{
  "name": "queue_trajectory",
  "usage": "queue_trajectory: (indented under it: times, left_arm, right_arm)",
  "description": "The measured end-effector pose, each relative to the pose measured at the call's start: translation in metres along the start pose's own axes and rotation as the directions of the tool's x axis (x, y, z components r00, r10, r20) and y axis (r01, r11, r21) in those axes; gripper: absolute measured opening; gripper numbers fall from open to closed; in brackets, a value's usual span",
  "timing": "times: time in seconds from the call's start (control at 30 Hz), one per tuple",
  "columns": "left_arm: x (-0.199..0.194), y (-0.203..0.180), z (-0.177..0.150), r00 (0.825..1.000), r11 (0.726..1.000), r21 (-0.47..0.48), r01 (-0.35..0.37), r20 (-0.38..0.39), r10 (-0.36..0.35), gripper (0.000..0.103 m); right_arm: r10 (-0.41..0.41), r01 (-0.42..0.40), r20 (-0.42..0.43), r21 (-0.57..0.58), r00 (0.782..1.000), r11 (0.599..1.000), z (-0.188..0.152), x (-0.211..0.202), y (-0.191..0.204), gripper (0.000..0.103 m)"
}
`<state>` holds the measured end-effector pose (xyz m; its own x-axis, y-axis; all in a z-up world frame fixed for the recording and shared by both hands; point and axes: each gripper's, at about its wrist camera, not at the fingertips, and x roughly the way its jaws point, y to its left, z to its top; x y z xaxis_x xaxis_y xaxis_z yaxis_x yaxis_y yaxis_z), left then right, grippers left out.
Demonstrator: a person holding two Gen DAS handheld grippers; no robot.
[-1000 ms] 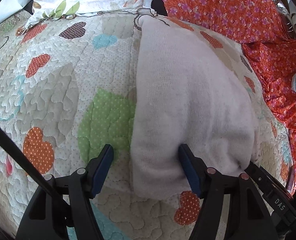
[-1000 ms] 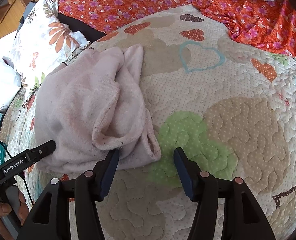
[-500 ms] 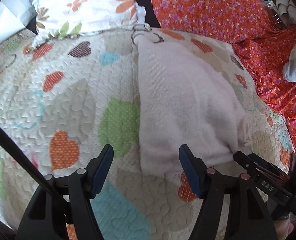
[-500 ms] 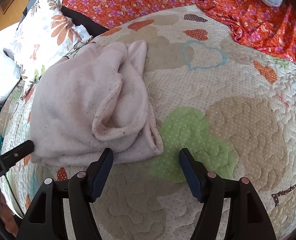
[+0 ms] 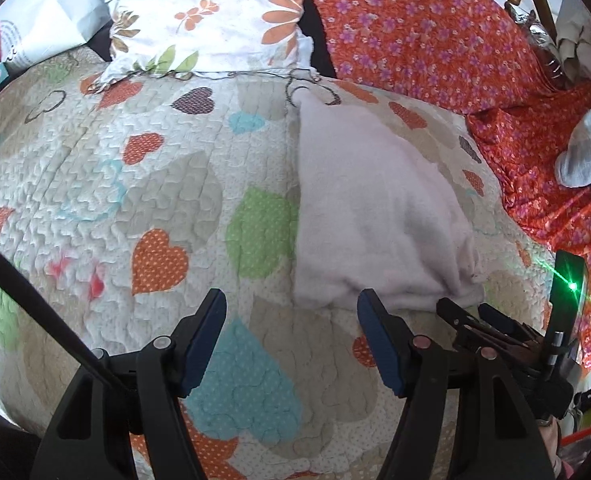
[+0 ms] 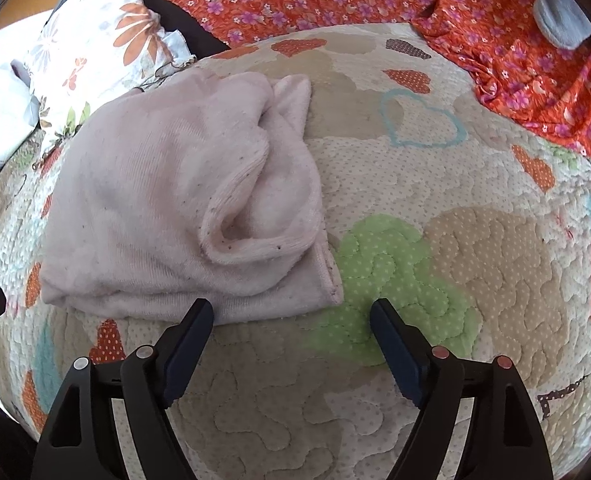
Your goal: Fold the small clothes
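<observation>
A pale pink garment [image 5: 371, 216] lies folded on the heart-patterned quilt [image 5: 135, 184]. In the right wrist view the pink garment [image 6: 167, 208] shows a curled sleeve opening on its right side. My left gripper [image 5: 291, 312] stands open just short of the garment's near edge, nothing between its fingers. My right gripper [image 6: 291, 312] hovers at the garment's near right corner; its jaws are opening and hold nothing. The right gripper [image 5: 495, 328] also shows at the lower right of the left wrist view.
A floral pillow [image 5: 215, 12] lies at the quilt's far edge. An orange flowered cloth [image 5: 455, 40] covers the right side, with a grey garment [image 5: 587, 152] on it. A white bag [image 5: 43, 28] sits far left. A black cable [image 5: 27, 288] crosses the lower left.
My left gripper has let go of the garment's edge and pulled back and up. My right gripper's jaws have spread wider; the garment has settled flat.
</observation>
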<state>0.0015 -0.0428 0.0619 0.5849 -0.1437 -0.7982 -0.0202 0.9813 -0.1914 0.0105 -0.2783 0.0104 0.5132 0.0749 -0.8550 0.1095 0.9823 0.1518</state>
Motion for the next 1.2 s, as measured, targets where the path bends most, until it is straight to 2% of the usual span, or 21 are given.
queue_trajectory:
  times: [0.1,0.3,0.7,0.77,0.8,0.87,0.93,1.0,1.07,1.2]
  left_arm:
    - [-0.003,0.003,0.0,0.999,0.999,0.027,-0.04,0.028,0.039,0.067]
    - [0.0,0.003,0.012,0.997,0.994,0.091,-0.059,0.059,0.054,0.067]
    - [0.027,-0.009,0.049,0.994,0.972,0.233,-0.023,0.109,-0.002,0.068]
    - [0.029,-0.007,0.052,0.992,0.97,0.242,-0.024,0.124,-0.006,0.068]
    - [0.03,-0.003,0.051,0.99,0.969,0.245,-0.028,0.139,-0.007,0.068]
    - [0.031,0.005,0.049,0.986,0.969,0.243,-0.039,0.164,-0.002,0.069]
    - [0.037,0.013,0.05,0.987,0.973,0.224,-0.054,0.159,0.018,0.07]
    - [0.045,0.022,0.057,0.994,0.985,0.168,-0.028,0.112,0.009,0.07]
    - [0.05,0.03,0.065,0.996,0.995,0.097,0.036,0.074,-0.043,0.07]
    - [0.049,0.04,0.075,0.996,0.998,0.036,0.047,0.075,-0.049,0.07]
  right_arm:
    - [-0.008,0.008,0.002,-0.01,1.0,1.0,0.0,0.001,0.001,0.087]
    - [-0.028,0.028,0.007,-0.028,1.0,0.999,-0.001,0.003,0.004,0.091]
    - [-0.071,0.073,0.045,-0.047,0.996,0.996,-0.004,0.007,0.011,0.098]
    - [-0.059,0.06,0.027,-0.051,0.998,0.997,-0.001,0.007,0.009,0.097]
    - [-0.045,0.046,0.011,-0.049,0.999,0.998,0.003,0.005,0.007,0.09]
    - [-0.009,0.009,0.058,-0.004,0.998,1.0,0.013,-0.014,-0.007,0.081]
    - [0.016,-0.019,0.106,0.025,0.994,1.0,0.028,-0.029,-0.018,0.081]
    - [0.027,-0.032,0.127,0.037,0.991,0.999,0.05,-0.035,-0.025,0.08]
    - [0.037,-0.041,0.131,0.03,0.991,0.999,0.076,-0.03,-0.027,0.08]
    - [0.053,-0.064,0.143,0.072,0.988,0.995,0.128,-0.006,-0.03,0.078]
